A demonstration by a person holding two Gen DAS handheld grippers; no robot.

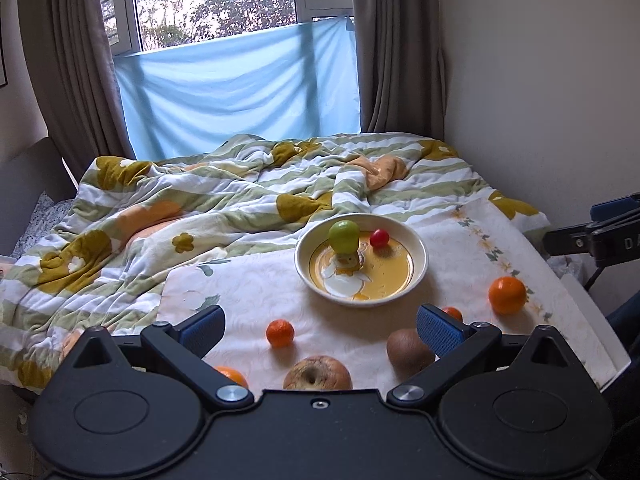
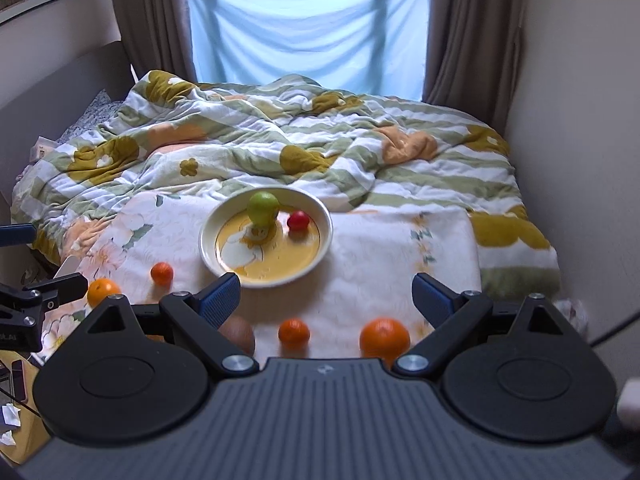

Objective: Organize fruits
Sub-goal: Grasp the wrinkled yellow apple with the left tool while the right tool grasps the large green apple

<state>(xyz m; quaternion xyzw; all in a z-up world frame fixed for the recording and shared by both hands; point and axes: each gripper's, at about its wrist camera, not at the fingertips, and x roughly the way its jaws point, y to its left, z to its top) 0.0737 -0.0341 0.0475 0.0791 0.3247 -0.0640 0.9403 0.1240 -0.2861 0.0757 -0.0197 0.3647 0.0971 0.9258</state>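
A cream bowl (image 1: 416, 248) with a yellow duck picture sits on a white flowered cloth (image 1: 248, 296) on the bed. In it are a green apple (image 1: 343, 235) and a small red fruit (image 1: 379, 237). On the cloth lie a small tangerine (image 1: 280, 333), a brownish apple (image 1: 318, 374), a kiwi (image 1: 408, 350), a large orange (image 1: 507, 295) and another orange (image 1: 232, 376). My left gripper (image 1: 320, 326) is open and empty above the near fruits. My right gripper (image 2: 326, 296) is open and empty, with a tangerine (image 2: 294, 334) and the large orange (image 2: 385, 338) just below it and the bowl (image 2: 324, 240) ahead.
A rumpled striped flowered quilt (image 1: 180, 200) covers the bed behind the cloth. A wall (image 1: 540, 100) runs along the right side, with curtains and a blue sheet over the window behind. The bed's right edge (image 1: 592, 320) drops off near the large orange.
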